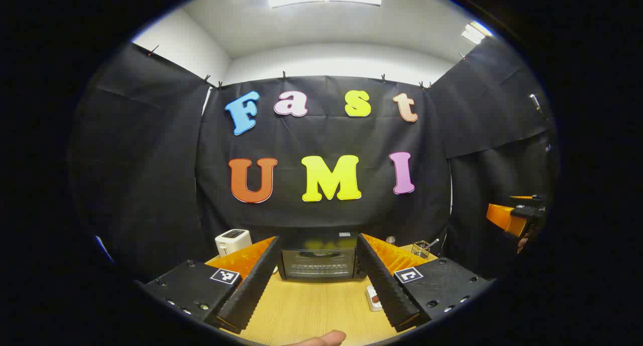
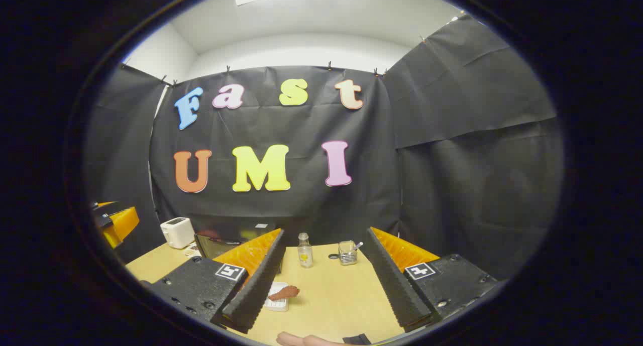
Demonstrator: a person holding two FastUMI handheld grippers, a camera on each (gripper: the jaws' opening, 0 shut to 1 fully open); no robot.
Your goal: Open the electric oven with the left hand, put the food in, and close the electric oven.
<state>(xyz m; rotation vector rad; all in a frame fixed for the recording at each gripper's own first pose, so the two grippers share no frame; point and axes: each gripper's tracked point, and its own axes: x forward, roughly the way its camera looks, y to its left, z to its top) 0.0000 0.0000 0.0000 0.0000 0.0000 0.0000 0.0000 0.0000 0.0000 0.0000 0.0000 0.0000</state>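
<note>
From the desk (image 1: 311,311), I hold the left tool (image 1: 319,298) released, its fingers spread wide and gripping nothing, with the electric oven (image 1: 319,263) framed squarely between them. The oven stands straight ahead of this tool, near the back of the desk, door shut, its long axis running across my line of approach. I judge the left tool the nearer and better aligned for the pull.

My right tool (image 2: 321,298) is likewise released and empty. In its view the food (image 2: 284,292), a brownish piece, rests on a small white tray (image 2: 277,301) on the desk, just in front of the oven and beside that tool's left finger. In that view the oven (image 2: 221,243) sits off to the left, partly hidden behind the finger.

Beyond the oven's left side stands a white toaster (image 1: 233,240); to its right, a small bottle (image 2: 304,250) and a wire cup (image 2: 347,252).

The oven's handle is hard to make out through the dark glass, and the tray is half cut off in the left gripper view.
</note>
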